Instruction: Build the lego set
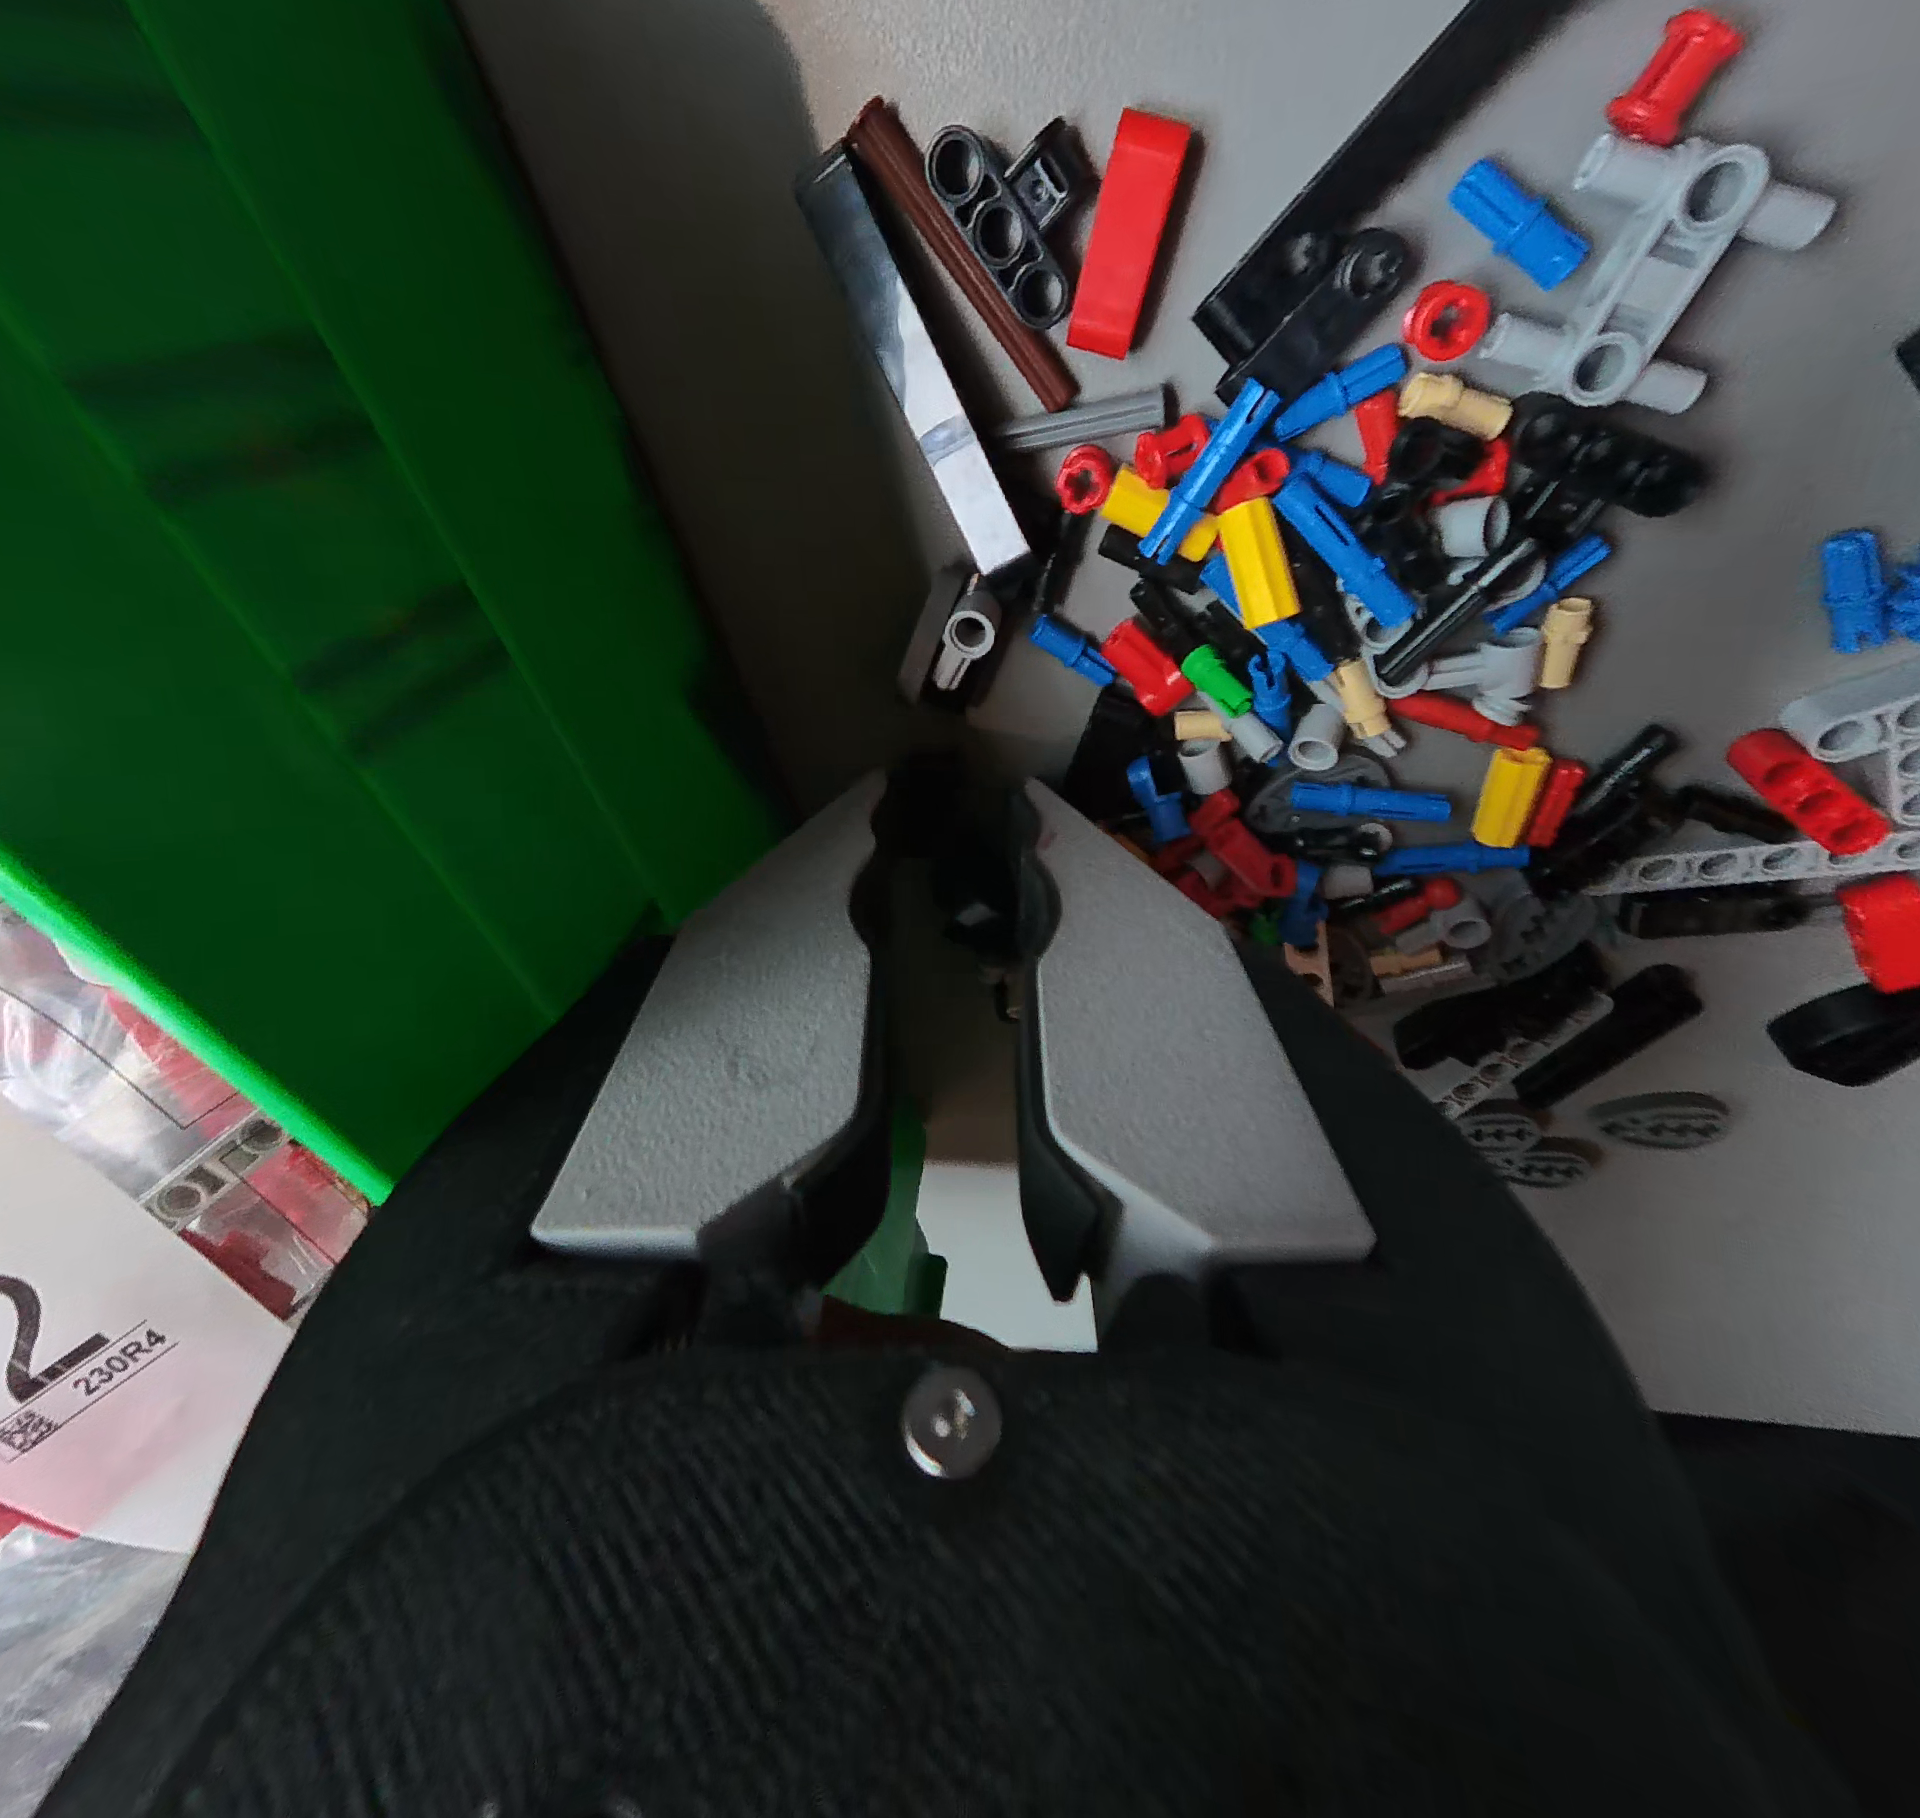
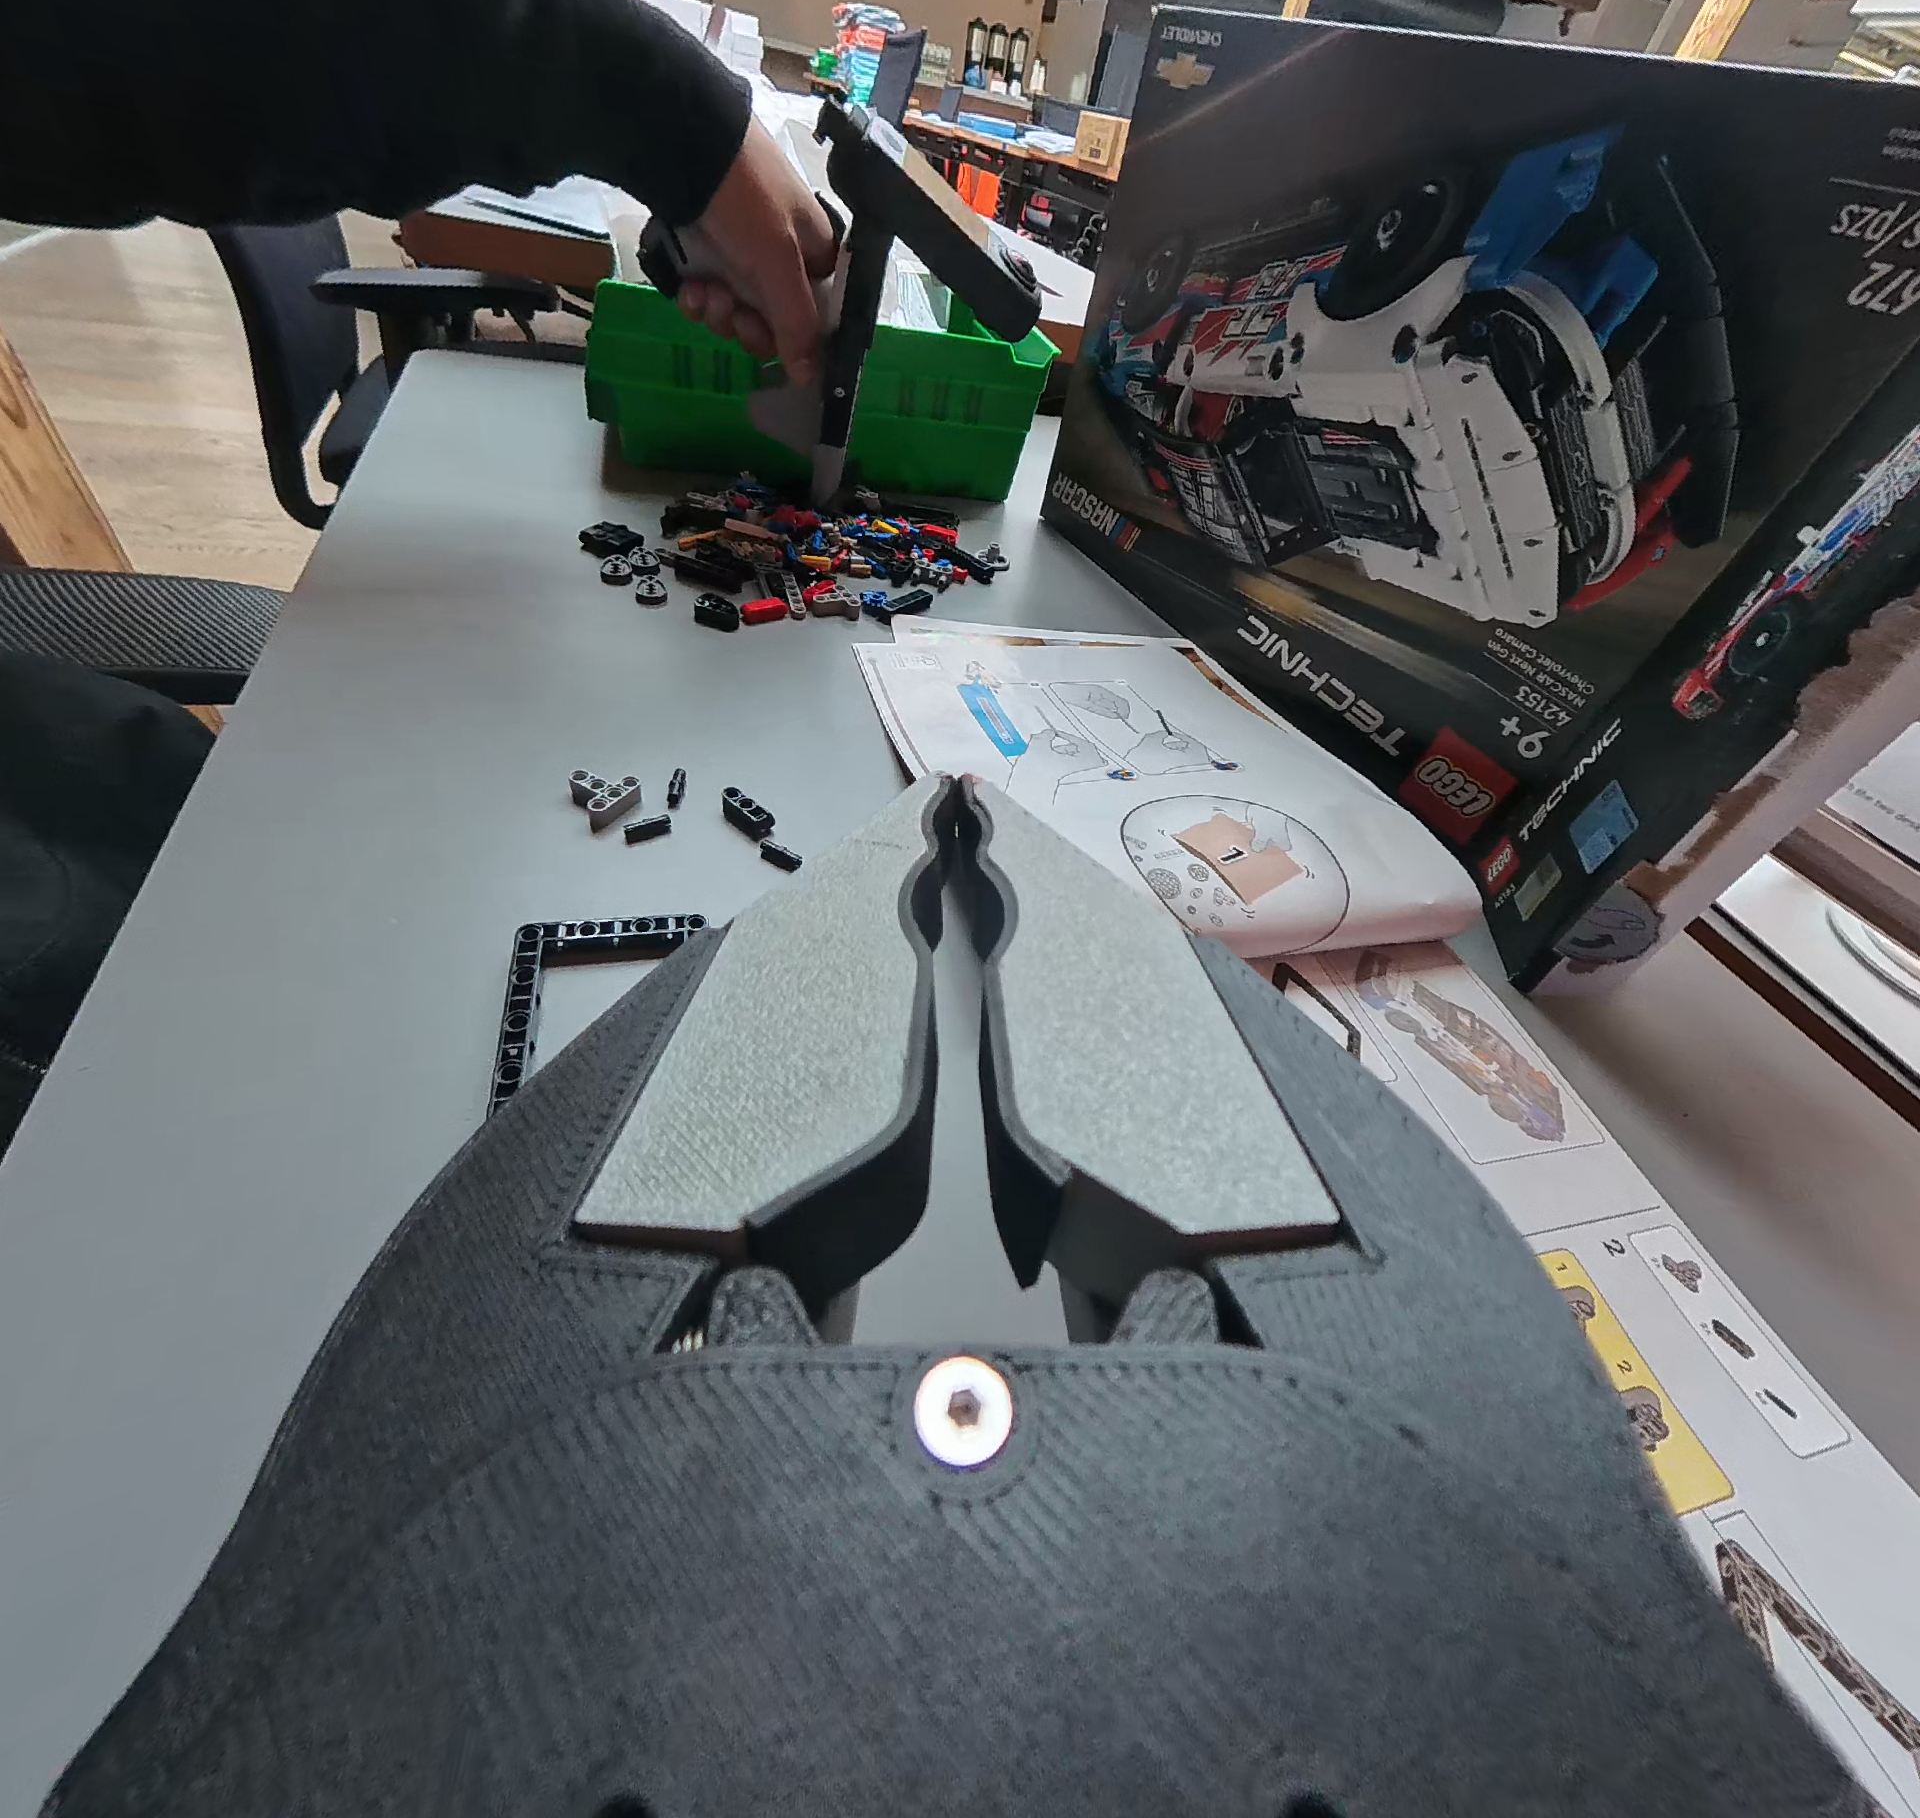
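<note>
A pile of small Lego Technic pieces (image 1: 1299, 625) in red, blue, yellow, black and grey lies on the grey table (image 1: 644, 210) next to a green bin (image 1: 312, 521). My left gripper (image 1: 956, 802) points down at the pile's near edge, its jaws nearly closed on a small black piece (image 1: 966, 875). In the right wrist view, a hand holds that gripper (image 2: 831, 490) upright over the pile (image 2: 810, 542). My right gripper (image 2: 956, 786) is shut and empty above the table. A black rectangular frame (image 2: 582, 937) and a few small grey and black pieces (image 2: 675, 812) lie to its left.
The open instruction booklet (image 2: 1143, 781) lies to the right, with the tilted Lego box (image 2: 1455, 366) behind it. The green bin (image 2: 914, 407) stands behind the pile. A clear bag of pieces (image 1: 104, 1093) is at the lower left. Chairs (image 2: 135, 625) stand along the table's left edge. One gripper's finger ends stand about 45 cm off the other's.
</note>
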Demonstrator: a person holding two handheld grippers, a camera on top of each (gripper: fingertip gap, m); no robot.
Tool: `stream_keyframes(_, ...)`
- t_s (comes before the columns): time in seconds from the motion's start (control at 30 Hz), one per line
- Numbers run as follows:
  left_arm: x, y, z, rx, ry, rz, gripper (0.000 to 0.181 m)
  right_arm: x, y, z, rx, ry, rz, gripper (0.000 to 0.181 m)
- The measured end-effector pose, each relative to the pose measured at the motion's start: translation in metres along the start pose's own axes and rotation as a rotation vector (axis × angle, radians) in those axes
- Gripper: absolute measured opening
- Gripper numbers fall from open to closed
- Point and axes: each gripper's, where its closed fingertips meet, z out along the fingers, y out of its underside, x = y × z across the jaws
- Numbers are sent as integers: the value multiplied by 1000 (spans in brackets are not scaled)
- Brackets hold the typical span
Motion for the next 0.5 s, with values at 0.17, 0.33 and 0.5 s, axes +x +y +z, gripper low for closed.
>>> stream_keyframes(0.17, -6, 4, 0, -14, -59, 41, 23, -1, 0, 0, 0, -2, -1, 0)
stream_keyframes(0.33, -10, 6, 1, -20, -106, 84, 20, -2, 0, 1, -1, -5, -3, 0)
stream_keyframes(0.5, -6, 5, 3, 3, -62, 90, 6, -1, 0, 1, -3, -4, -2, 0)
